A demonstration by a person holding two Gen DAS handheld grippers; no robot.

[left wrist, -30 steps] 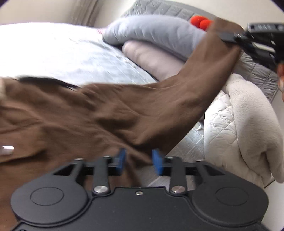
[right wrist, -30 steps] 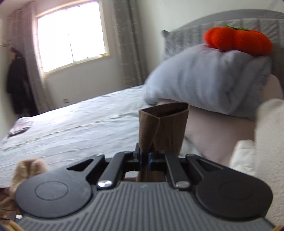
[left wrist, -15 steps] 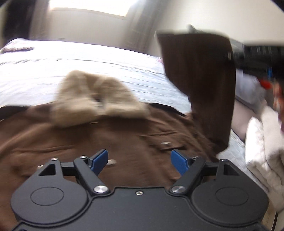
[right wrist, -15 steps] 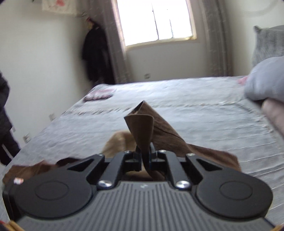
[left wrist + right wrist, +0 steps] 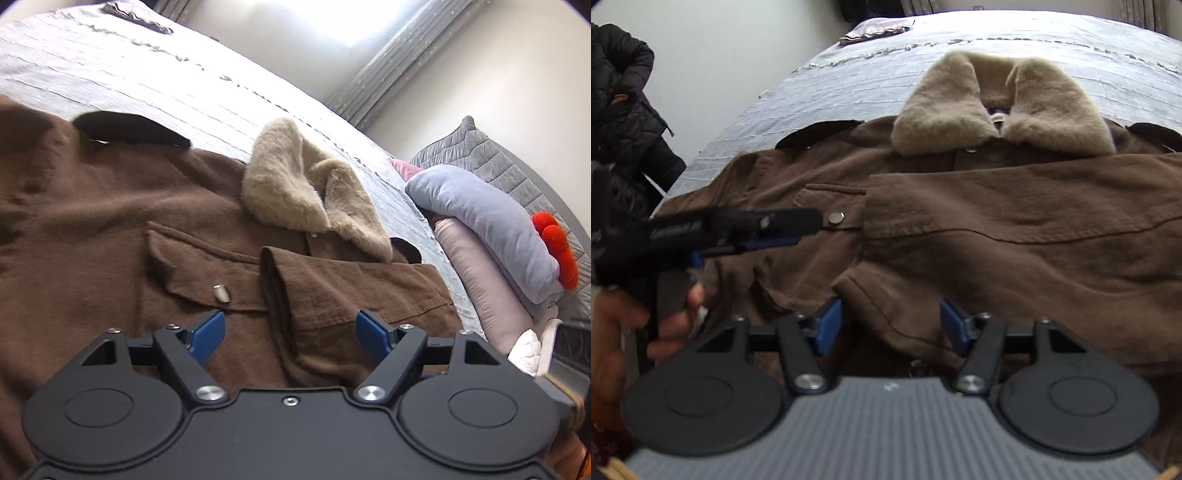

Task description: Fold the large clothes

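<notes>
- The brown jacket (image 5: 122, 221) lies flat, front up, on the grey bedspread (image 5: 155, 70), with its tan fur collar (image 5: 306, 192) toward the far side of the bed.
- One sleeve (image 5: 354, 284) is folded across the chest. Its cuff (image 5: 280, 291) ends beside the snap (image 5: 221, 293) of the chest pocket flap.
- The left gripper (image 5: 290, 328) is released, its blue pads spread wide and holding nothing. The cuff and the lower sleeve lie between and below the fingers; contact with the cloth cannot be told.
- From the left wrist view, the collar sits at 12 o'clock of the fingers and the pocket snap at 10 o'clock, just beyond the left pad.
- The right gripper (image 5: 890, 325) is also released, jaws wide, gripping nothing. The folded sleeve (image 5: 1015, 236) fills the gap between its pads and extends toward 3 o'clock.
- From the right wrist view, the collar (image 5: 1001, 99) lies at 12 o'clock. The left gripper (image 5: 746, 225), seen side-on in a hand (image 5: 631, 325), reaches in from 9 o'clock, its tip near a pocket snap (image 5: 836, 217).
- Edges: the near left edge of the bed runs from 9 toward 11 o'clock in the right wrist view, with a white wall and a dark hanging coat (image 5: 620, 96) beyond it.
- Open room: bare bedspread (image 5: 1015, 40) extends beyond the collar from 11 to 1 o'clock.
- Obstructions: in the left wrist view, a grey-blue pillow (image 5: 484, 225), a pink pillow (image 5: 484, 284) and a red plush item (image 5: 557, 251) stack at 2 to 3 o'clock, near the sleeve's shoulder end.
</notes>
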